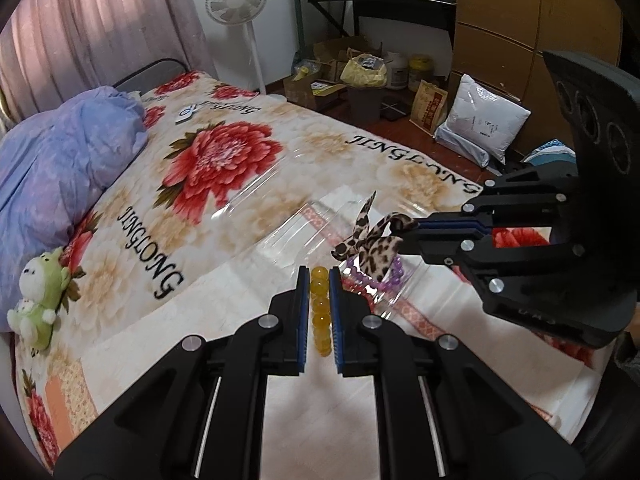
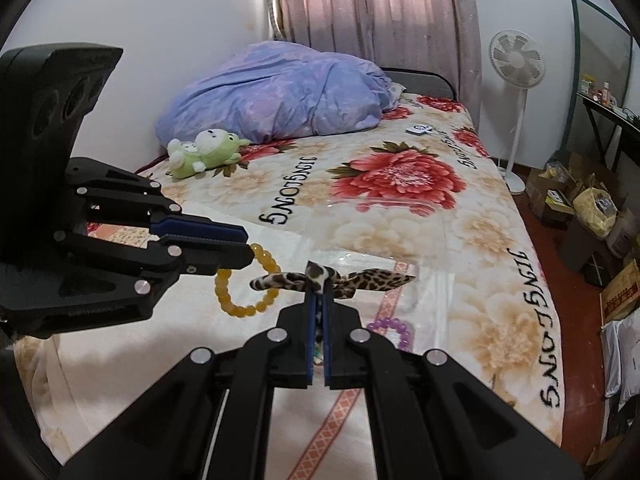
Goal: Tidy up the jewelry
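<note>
My left gripper is shut on a yellow bead bracelet, which hangs as a loop from its tips in the right wrist view. My right gripper is shut on a leopard-print bow hair tie. In the left wrist view the right gripper comes in from the right with the hair tie just beyond my left fingertips. Both are held above a clear plastic organizer box on the bed. A purple bead bracelet lies in the box, with red beads beside it.
The bed carries a floral blanket, a bunched purple duvet and a green plush toy near the wall. A white standing fan, cardboard boxes and a desk stand beyond the bed.
</note>
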`<state>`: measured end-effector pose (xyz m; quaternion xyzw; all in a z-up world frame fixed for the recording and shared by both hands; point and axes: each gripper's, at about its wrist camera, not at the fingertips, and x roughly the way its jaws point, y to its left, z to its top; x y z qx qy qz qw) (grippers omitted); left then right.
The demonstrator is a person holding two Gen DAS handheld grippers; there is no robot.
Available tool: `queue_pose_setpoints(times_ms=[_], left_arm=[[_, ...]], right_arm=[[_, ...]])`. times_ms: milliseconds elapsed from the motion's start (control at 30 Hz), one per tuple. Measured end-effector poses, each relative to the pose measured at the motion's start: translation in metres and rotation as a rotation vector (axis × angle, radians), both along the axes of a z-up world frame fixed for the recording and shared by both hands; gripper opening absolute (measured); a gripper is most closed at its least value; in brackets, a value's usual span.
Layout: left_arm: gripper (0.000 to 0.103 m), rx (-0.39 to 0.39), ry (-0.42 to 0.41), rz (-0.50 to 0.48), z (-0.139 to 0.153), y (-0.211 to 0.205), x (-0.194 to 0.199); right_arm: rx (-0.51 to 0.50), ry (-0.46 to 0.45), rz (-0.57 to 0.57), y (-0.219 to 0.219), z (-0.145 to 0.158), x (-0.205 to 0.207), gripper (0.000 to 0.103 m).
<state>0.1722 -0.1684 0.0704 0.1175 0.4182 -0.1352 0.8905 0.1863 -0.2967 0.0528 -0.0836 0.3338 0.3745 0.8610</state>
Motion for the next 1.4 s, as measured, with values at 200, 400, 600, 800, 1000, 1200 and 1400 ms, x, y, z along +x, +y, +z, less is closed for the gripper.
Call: queue_pose_setpoints(times_ms=[200,400,600,800,1000,1200,1400], left_arm=[[0.010,-0.011,0.000,-0.018,-0.002,-0.016,0.008],[0.010,-0.015,0.011,-0.020,-0.007,-0.023,0.014],[0.011,-0.020,0.046,-0.002,-0.020,-0.021,0.018],[0.036,-0.047,0.038,0.032,-0.016,-0.010,0.006],[0.054,-0.139,-0.002,0.067,-0.011,0.010,-0.026],[0.073,-0.306,-0.030,0.102,-0.025,0.032,-0.062],[0.095,-0.404,-0.091,0.128,-0.026,0.046,-0.070]], right_arm=[[0.001,0.015,-0.034,-0.018,-0.005,0.006,0.003],[-0.006,0.025,-0.040,-0.027,-0.010,0.009,0.003],[-0.021,0.034,-0.050,-0.031,-0.016,0.011,0.011],[-0.046,0.031,-0.056,-0.036,-0.019,0.007,0.025],[-0.026,0.035,-0.085,-0.047,-0.013,-0.011,0.026],[0.010,0.029,-0.149,-0.053,-0.019,-0.042,0.027],[0.027,0.051,-0.238,-0.051,-0.028,-0.052,0.039]])
